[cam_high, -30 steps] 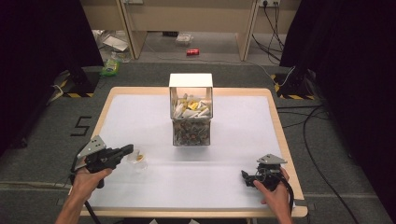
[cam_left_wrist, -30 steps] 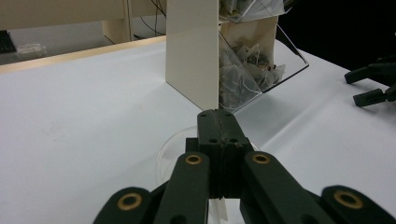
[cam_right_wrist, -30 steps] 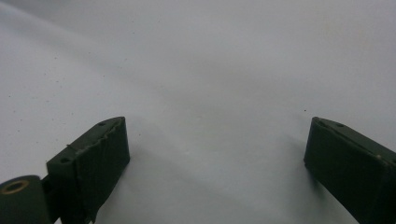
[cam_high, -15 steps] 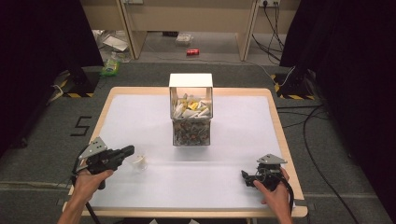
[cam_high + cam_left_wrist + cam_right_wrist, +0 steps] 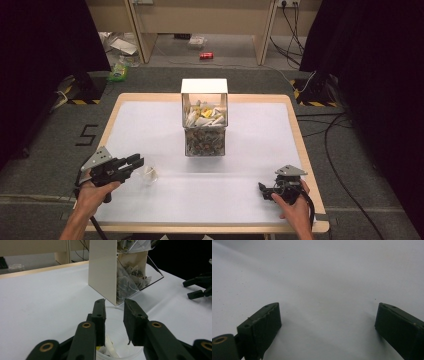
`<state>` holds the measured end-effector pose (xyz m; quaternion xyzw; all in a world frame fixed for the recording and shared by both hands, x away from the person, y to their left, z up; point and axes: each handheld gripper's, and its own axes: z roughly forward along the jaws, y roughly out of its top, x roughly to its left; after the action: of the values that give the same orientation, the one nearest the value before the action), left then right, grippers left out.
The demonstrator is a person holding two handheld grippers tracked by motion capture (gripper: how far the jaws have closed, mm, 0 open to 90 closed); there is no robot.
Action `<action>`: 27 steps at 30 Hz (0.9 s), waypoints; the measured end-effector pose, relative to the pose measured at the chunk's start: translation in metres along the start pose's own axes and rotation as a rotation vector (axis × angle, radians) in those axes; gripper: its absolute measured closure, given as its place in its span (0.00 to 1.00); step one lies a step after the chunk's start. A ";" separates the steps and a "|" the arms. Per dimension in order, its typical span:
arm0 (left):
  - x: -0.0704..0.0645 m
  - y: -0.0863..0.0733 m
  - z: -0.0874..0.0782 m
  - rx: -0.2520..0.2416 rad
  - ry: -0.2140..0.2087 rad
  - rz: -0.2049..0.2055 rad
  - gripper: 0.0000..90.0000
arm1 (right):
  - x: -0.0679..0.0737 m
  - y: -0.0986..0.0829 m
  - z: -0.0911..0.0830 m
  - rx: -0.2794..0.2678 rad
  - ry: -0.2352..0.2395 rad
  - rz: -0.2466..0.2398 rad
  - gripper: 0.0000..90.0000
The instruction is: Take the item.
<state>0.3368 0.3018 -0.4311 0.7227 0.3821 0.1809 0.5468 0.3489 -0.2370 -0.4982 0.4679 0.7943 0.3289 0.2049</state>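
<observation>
High view: left claw (image 5: 134,161) at the near-left of the desk (image 5: 150,125), jaws pointing right toward a clear plastic cup (image 5: 149,174) sitting just beyond and slightly nearer the person than the tips, close enough to touch or nearly so; tea-bag dispenser (image 5: 204,125) standing well ahead and to the right of that claw; right claw (image 5: 263,189) resting at the near-right, well apart from the cup, so clearly the farther of the two. Left gripper view: jaws parted by a narrow gap, nothing pinched between the pads, hovering right over the cup's (image 5: 117,340) open mouth, rim just ahead of and below the tips, something pale (a tea bag with a yellow tag, by the look of it) lying inside at the bottom; cup upright, axis vertical, dispenser (image 5: 120,270) farther ahead with its clear bins of bags; other claw (image 5: 198,288) far off at the right. Right gripper view: jaws spread wide, empty, bare white desk (image 5: 319,277) ahead. Judged next: a short dip or retreat from the cup by the left claw.
</observation>
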 end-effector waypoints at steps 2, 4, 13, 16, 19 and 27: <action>0.000 0.001 0.000 -0.005 -0.006 -0.009 0.73 | 0.000 0.000 0.000 -0.001 0.000 0.000 0.08; 0.000 0.002 -0.001 -0.009 -0.016 -0.019 0.65 | 0.000 0.000 0.000 0.000 0.000 0.000 0.08; 0.003 0.005 -0.006 0.018 -0.014 -0.051 0.35 | 0.000 0.000 0.000 0.000 0.000 0.000 0.08; 0.003 0.004 -0.008 0.023 0.006 -0.053 0.24 | 0.000 0.000 0.000 0.000 0.000 0.000 0.08; 0.004 0.002 -0.011 0.024 0.002 -0.045 0.17 | 0.000 0.000 0.000 -0.001 0.000 0.000 0.08; 0.006 -0.005 -0.017 0.033 0.013 -0.042 0.16 | 0.000 0.000 0.000 0.000 0.000 0.000 0.08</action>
<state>0.3272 0.3185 -0.4313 0.7223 0.4037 0.1680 0.5358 0.3489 -0.2370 -0.4982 0.4678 0.7943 0.3289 0.2049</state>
